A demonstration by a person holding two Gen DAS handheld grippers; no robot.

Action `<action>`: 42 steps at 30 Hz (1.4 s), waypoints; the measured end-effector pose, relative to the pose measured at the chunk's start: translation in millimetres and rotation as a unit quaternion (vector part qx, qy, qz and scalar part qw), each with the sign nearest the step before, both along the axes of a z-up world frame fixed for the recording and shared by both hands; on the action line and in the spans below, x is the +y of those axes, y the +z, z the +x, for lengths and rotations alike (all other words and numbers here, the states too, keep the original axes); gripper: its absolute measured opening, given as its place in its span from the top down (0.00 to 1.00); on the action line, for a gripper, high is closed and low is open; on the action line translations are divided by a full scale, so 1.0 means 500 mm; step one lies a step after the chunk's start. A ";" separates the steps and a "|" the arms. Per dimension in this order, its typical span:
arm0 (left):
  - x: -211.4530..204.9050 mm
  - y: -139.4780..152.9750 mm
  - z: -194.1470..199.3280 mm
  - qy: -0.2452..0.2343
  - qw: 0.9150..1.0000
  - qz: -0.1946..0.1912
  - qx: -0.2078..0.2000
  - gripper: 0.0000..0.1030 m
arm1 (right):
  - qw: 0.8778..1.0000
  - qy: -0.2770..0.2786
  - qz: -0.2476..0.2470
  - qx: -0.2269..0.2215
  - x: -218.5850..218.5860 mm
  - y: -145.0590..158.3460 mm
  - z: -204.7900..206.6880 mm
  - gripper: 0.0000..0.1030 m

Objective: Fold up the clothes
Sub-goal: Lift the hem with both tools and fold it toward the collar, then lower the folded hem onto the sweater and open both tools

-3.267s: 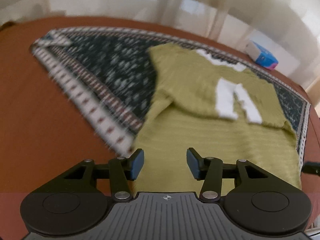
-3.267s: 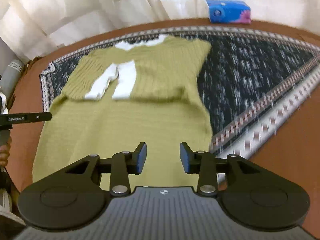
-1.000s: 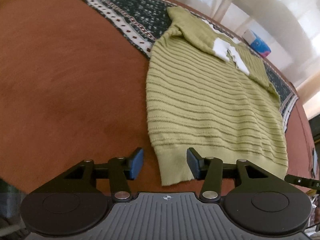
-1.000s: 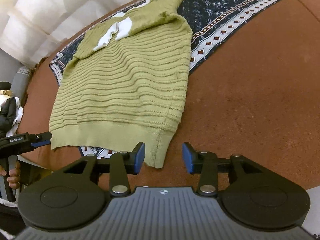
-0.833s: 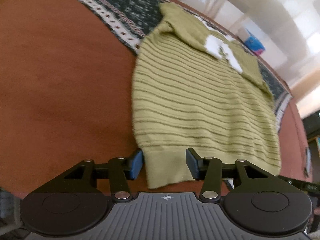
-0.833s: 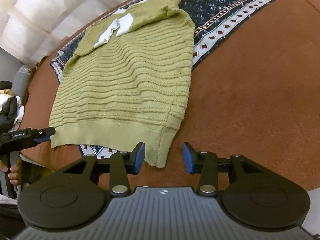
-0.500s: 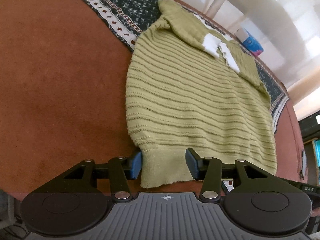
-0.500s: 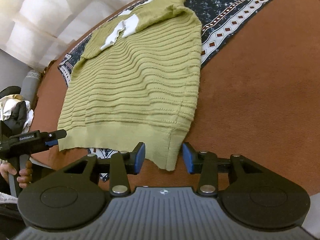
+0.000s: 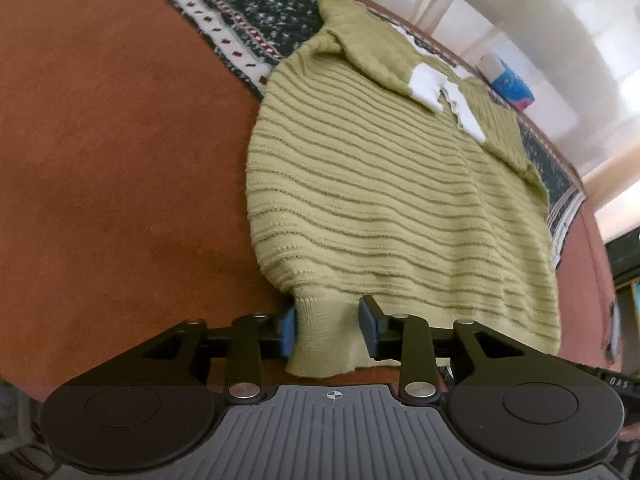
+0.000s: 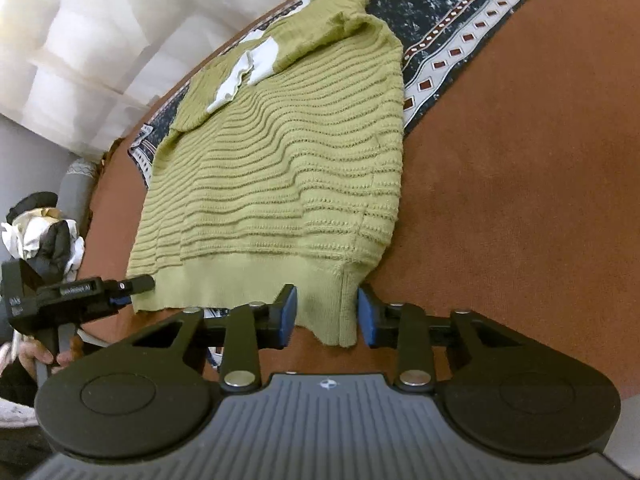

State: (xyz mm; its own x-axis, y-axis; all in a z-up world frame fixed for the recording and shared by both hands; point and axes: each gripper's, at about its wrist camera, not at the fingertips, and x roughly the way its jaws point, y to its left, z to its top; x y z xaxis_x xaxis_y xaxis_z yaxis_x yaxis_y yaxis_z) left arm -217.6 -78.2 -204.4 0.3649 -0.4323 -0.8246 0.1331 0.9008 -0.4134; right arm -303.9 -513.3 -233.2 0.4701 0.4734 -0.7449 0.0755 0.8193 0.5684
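A green ribbed sweater lies flat on the brown surface, both sleeves folded across its chest with the white cuffs showing. My left gripper is open and straddles the sweater's near left hem corner, and the knit fills the gap between its blue pads. The sweater reaches the right wrist view too. There my right gripper is open around the near right hem corner, with cloth against both pads. The left gripper also shows at the other end of the hem, held by a hand.
A dark patterned runner lies under the sweater's upper half. A blue tissue box stands at the far edge by white curtains. A heap of other clothes sits off the left edge. Bare brown surface lies right of the sweater.
Both grippers pulled back from over the sweater's body to its near hem, then slid forward onto the two hem corners. The left jaws have narrowed against the cloth.
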 end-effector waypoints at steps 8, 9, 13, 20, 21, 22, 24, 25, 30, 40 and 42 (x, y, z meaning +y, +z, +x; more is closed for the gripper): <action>0.025 0.046 0.005 0.006 0.999 -0.050 0.007 0.98 | 0.993 -0.041 0.109 0.009 -0.048 0.014 -0.013 0.92; 0.029 0.058 0.009 0.010 0.998 -0.059 0.005 0.98 | 0.992 -0.044 0.120 0.005 -0.054 0.023 -0.010 0.92; 0.038 0.111 0.053 0.033 0.994 -0.109 -0.009 0.98 | 0.989 -0.050 0.138 -0.029 -0.077 0.081 0.039 0.92; -0.003 0.142 0.219 0.063 0.986 -0.151 -0.038 0.97 | 0.990 -0.051 0.117 -0.060 -0.084 0.117 0.204 0.92; -0.010 0.138 0.244 0.069 0.985 -0.153 -0.037 0.97 | 0.990 -0.054 0.115 -0.060 -0.085 0.112 0.230 0.92; -0.015 0.129 0.265 0.074 0.985 -0.154 -0.032 0.97 | 0.990 -0.058 0.111 -0.059 -0.083 0.104 0.253 0.92; -0.025 0.111 0.306 0.085 0.984 -0.156 -0.022 0.97 | 0.990 -0.070 0.110 -0.058 -0.078 0.086 0.291 0.92; -0.029 0.105 0.323 0.089 0.983 -0.157 -0.018 0.97 | 0.990 -0.074 0.109 -0.056 -0.075 0.077 0.306 0.92; -0.035 0.099 0.360 0.075 0.985 -0.157 -0.019 0.97 | 0.984 -0.103 0.135 -0.061 -0.078 0.063 0.345 0.92; -0.054 0.056 0.439 0.063 0.987 -0.150 0.009 0.71 | 0.987 -0.130 0.086 -0.038 -0.105 0.065 0.437 0.89; -0.054 0.048 0.449 0.067 0.987 -0.145 0.013 0.69 | 0.986 -0.142 0.085 -0.022 -0.106 0.050 0.448 0.87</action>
State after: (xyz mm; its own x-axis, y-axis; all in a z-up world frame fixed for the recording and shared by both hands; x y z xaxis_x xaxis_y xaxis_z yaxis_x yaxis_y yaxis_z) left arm 6.7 -105.3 -180.3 0.4148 -0.6001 -0.6840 0.0060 0.7535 -0.6574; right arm -80.0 -566.1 -208.2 0.6322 0.4345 -0.6415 0.2598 0.6611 0.7039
